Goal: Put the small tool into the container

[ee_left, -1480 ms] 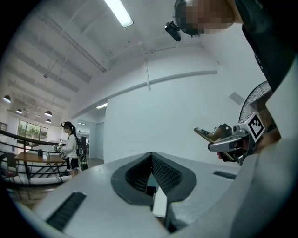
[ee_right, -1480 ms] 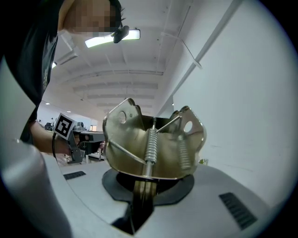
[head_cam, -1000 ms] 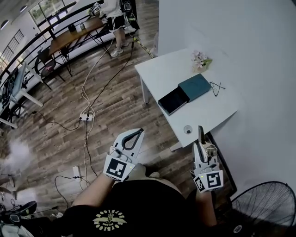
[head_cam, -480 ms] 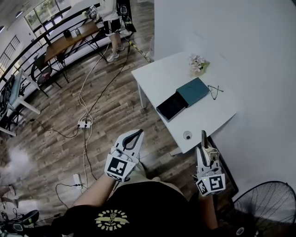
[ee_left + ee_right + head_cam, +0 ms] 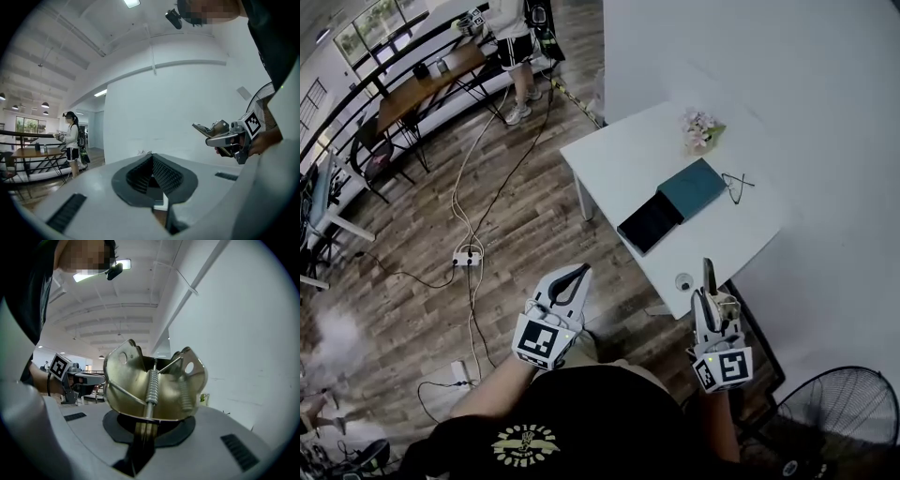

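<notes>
Small brass-coloured spring tool [image 5: 152,385] clamped in my right gripper [image 5: 710,302]: its two coils and holed ears stand up out of the closed jaws. It is held in the air near the front edge of the white table [image 5: 619,155]. The container, a teal box [image 5: 694,187] with its dark tray [image 5: 650,223] slid partway out, lies on that table, well apart from the tool. A pair of glasses [image 5: 737,182] sits just beside the box, and a small bunch of flowers [image 5: 701,125] is farther back by the wall. A small round object [image 5: 682,280] rests at the table's front edge, near the tool's tip. My left gripper [image 5: 570,281] hangs over the wooden floor [image 5: 422,244], jaw tips together with nothing between them. Cables and a power strip [image 5: 467,255] trail across the boards. A person [image 5: 511,42] stands by a far desk, and a fan [image 5: 839,422] stands at lower right.
</notes>
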### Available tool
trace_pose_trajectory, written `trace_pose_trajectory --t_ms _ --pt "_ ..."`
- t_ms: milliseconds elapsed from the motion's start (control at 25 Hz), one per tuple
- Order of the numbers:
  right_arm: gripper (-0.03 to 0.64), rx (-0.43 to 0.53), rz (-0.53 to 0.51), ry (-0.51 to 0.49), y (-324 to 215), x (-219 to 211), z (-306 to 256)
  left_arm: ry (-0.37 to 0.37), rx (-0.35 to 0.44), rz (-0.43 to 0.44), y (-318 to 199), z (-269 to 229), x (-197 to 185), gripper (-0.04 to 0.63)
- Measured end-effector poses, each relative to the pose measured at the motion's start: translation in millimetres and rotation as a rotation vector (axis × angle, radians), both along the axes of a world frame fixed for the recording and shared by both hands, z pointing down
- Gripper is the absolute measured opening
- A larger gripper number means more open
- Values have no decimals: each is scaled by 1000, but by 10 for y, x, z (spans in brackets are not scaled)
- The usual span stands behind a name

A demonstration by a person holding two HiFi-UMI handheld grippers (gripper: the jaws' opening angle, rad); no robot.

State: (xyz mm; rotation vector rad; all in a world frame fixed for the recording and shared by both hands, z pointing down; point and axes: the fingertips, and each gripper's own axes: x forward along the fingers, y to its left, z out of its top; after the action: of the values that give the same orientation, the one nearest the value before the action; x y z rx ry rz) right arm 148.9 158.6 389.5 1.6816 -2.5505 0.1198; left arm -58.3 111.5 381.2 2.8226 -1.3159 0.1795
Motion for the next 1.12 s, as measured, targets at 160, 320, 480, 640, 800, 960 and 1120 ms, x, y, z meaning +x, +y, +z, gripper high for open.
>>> trace_pose_trajectory --t_ms 160,320,480,640,800,960,1120 --pt "43 -10 29 3 -204 -49 19 -1 -5 18 -262 30 -41 8" --pt "43 -18 53 4 -394 -91 19 -7 -17 39 -527 74 -74 8" --pt "43 -26 81 5 -561 -141 -6 -5 -16 64 -774 32 -111 8" --pt "43 -35 110 1 -689 -173 -40 -4 -19 92 -969 -12 -143 8" --pt "43 -41 138 -4 -846 -260 -52 -2 -22 122 -1172 -27 -222 8" --pt "43 -39 167 -21 -1028 -365 -56 2 -13 154 -1388 -16 -324 8" --pt "43 -49 194 -46 -1201 -460 -47 0 -41 172 -1615 24 -416 8"
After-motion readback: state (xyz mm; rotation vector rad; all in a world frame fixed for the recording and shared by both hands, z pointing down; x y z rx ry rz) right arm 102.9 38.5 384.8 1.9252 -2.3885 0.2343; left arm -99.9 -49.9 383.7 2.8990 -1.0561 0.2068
